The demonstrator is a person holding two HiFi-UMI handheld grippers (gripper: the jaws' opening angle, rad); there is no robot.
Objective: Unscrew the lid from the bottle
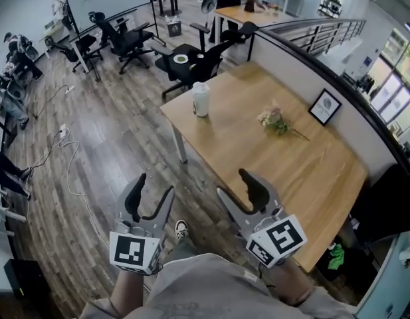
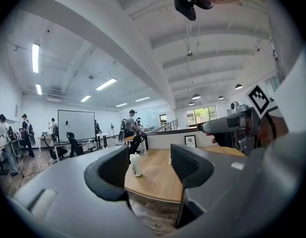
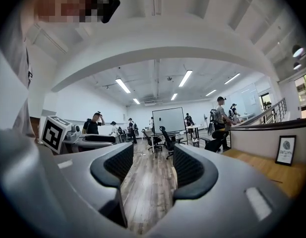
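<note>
The plank floor point(image 1: 105, 138) is grey-brown wood. On it stands the surface point(image 1: 311, 171), a long rectangular top of smooth, pale wood on white legs, set against a low partition. The left gripper point(image 1: 156, 185) and right gripper point(image 1: 232, 183) are matte grey plastic with curved jaws and ribbed black pads. The bottle point(image 1: 201, 100), a white upright cylinder with its lid point(image 1: 200, 85) on, stands at the surface's far corner, well apart from both grippers. A black-edged picture frame point(image 1: 325, 106) leans on the partition, near a small posy of pale flowers point(image 1: 274, 119).

Only the head view shows the bottle, frame and flowers together. The left gripper view shows the bottle point(image 2: 136, 164) far off, in the gap between its jaws. The right gripper view looks along the floor, with the frame point(image 3: 285, 156) at its right edge.

The jaws of both grippers stand partly apart, with nothing between the pads.
</note>
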